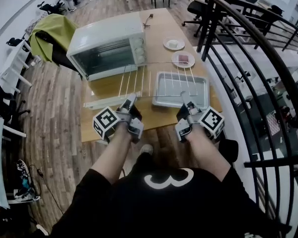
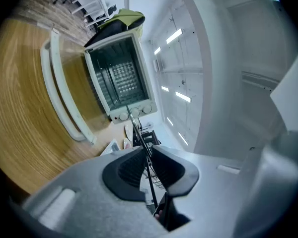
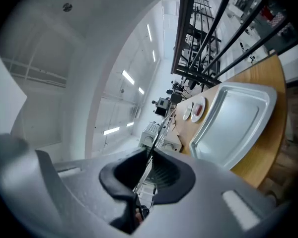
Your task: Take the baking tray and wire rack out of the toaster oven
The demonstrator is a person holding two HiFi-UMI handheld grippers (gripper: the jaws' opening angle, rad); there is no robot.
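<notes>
Wire rack (image 1: 156, 78) hangs at frame centre, out of the toaster oven (image 1: 107, 48), partly over the baking tray (image 1: 164, 102) lying right of centre on the table (image 1: 159, 31); left gripper (image 1: 130, 103) and right gripper (image 1: 186, 102) each pinch its near edge wire, jaws narrow. Rack is probably light, stiff, thin and slippery, so a two-point hold on the edge suits; its far edge is hard to trace; the oven's inside is unclear.

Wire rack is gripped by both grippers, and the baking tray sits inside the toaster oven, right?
Not quite. The baking tray lies out on the wooden table, outside the toaster oven, as the head view shows. The wire rack is indeed gripped by the left gripper and right gripper.
</notes>
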